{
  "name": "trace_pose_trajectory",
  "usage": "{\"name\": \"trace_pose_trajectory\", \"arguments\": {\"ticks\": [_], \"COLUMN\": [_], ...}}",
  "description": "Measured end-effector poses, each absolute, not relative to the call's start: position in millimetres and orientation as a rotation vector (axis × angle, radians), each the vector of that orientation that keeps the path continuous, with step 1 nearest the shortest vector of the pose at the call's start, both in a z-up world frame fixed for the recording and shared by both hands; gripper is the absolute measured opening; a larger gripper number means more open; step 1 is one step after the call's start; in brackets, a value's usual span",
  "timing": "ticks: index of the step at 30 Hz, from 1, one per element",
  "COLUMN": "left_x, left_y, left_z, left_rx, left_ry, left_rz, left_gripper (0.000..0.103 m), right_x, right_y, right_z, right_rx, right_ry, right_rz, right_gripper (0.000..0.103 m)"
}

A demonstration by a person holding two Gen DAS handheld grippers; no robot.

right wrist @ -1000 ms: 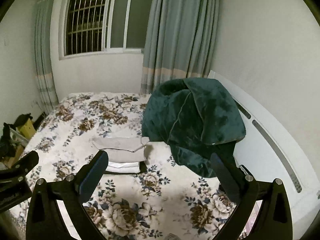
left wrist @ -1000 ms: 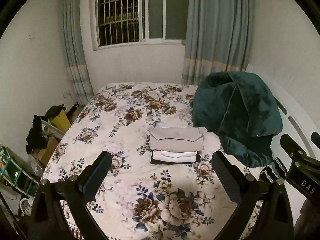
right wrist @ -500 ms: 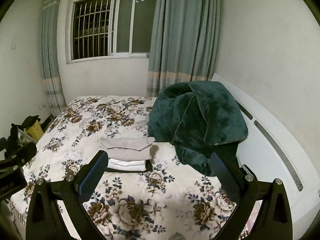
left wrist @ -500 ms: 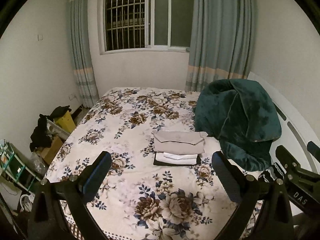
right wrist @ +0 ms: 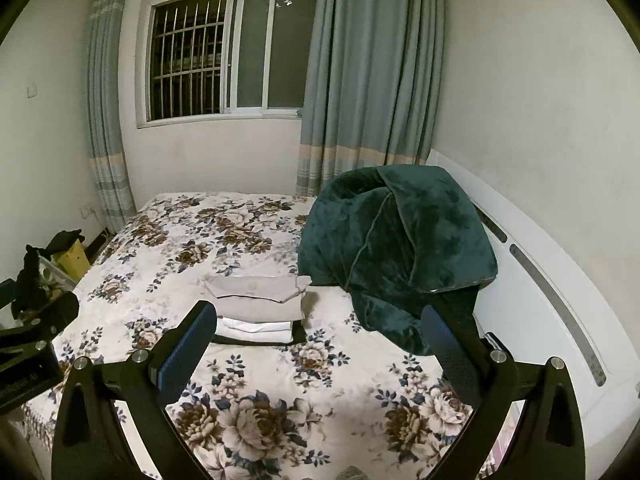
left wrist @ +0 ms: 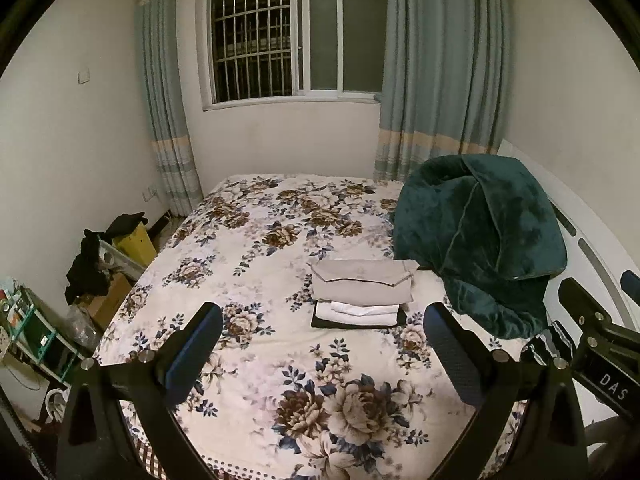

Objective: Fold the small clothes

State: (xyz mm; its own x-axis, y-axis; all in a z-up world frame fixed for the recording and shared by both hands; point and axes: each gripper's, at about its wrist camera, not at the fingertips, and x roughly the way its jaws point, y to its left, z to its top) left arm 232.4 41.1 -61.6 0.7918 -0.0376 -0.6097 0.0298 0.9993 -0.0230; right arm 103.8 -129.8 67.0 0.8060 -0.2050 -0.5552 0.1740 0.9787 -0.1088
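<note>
Ahead of the left gripper (left wrist: pixel 322 344) and right gripper (right wrist: pixel 318 340), both wide open and empty: stack of folded beige, white and black clothes (left wrist: pixel 362 294), bottom black layer mostly hidden.

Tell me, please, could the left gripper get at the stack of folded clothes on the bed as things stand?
Probably yes. The left gripper is open and empty, and only bare floral bedspread lies between it and the stack of folded clothes. The green blanket sits off to the side.

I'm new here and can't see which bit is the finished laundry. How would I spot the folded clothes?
Start at the big bed with the cream floral bedspread under the barred window. On it, just left of the heaped dark green plush blanket, sits a small neat stack of folded clothes. It is the only flat, squared pile there: beige garments on top, white in the middle, black at the bottom.
</note>
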Motion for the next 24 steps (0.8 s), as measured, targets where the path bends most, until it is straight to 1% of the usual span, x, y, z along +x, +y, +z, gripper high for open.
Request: {"name": "trace_pose_trajectory", "arguments": {"ticks": [24], "left_x": [232.4], "left_y": [37.4], "left_z": [-52.0], "left_rx": [-0.005], "left_ry": [0.654], "left_rz": [-0.058], "left_gripper": [0.103], "right_x": [103.8], "right_y": [-132.7], "right_z": [66.6], "right_rx": [-0.048], "right_ry": [0.603], "right_rz": [-0.197], "right_gripper": [0.103]}}
